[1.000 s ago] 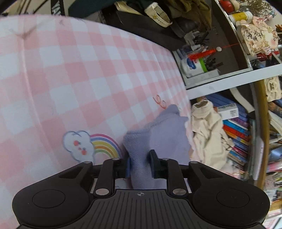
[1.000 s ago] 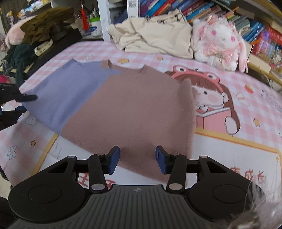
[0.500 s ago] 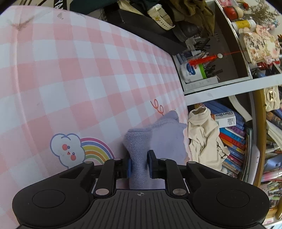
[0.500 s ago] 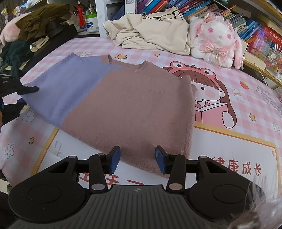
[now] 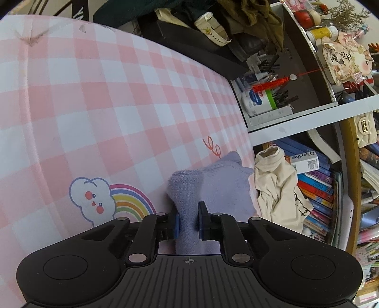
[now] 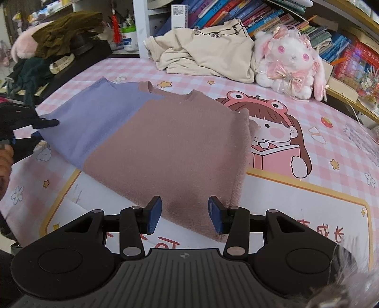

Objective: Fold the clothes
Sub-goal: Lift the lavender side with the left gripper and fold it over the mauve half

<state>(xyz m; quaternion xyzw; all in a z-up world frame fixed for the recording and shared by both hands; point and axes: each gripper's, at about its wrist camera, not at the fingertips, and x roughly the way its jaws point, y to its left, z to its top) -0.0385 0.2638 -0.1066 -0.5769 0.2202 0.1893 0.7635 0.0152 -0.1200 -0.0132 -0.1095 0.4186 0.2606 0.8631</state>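
Nearest, left gripper [image 5: 188, 224] clamped on a bunched lavender sleeve [image 5: 187, 189] of the sweater [image 6: 165, 142]. Right gripper [image 6: 185, 218] parted, straddling the mauve hem without pinching it, apparently just above the cloth. Sweater spread flat on the pink checked bedsheet [image 6: 308, 201]. Farther back, a crumpled beige garment [image 6: 208, 56] beside a white plush rabbit [image 6: 291, 64], against shelves of books [image 6: 248, 16].
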